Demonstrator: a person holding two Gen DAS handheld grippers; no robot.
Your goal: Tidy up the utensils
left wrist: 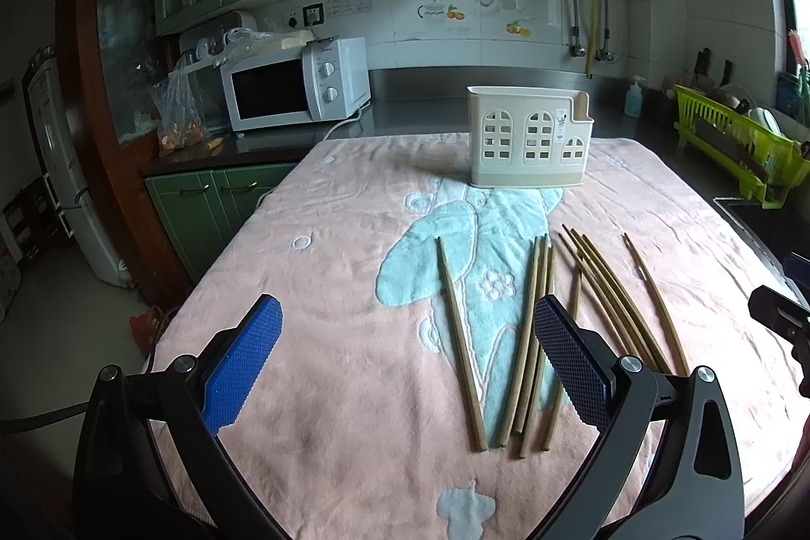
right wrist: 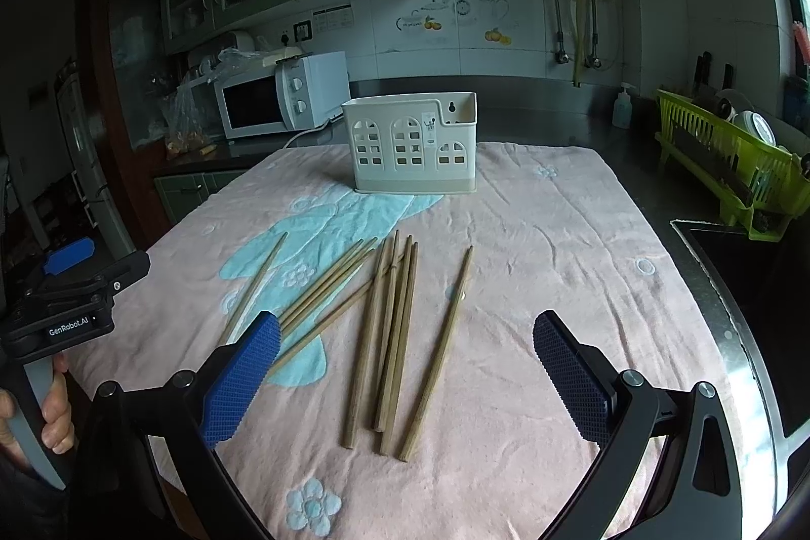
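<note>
Several wooden chopsticks lie loose on a pink towel. A cream utensil holder with window cut-outs stands upright at the towel's far side, with nothing visible inside. My left gripper is open above the near edge, a single chopstick lying between its blue pads. My right gripper is open too, hovering over a cluster of chopsticks. The left gripper's body and a hand show at the left of the right wrist view.
A white microwave sits on the dark counter behind left. A green dish rack and a sink edge lie to the right. A soap bottle stands by the tiled wall. Green cabinets hang above.
</note>
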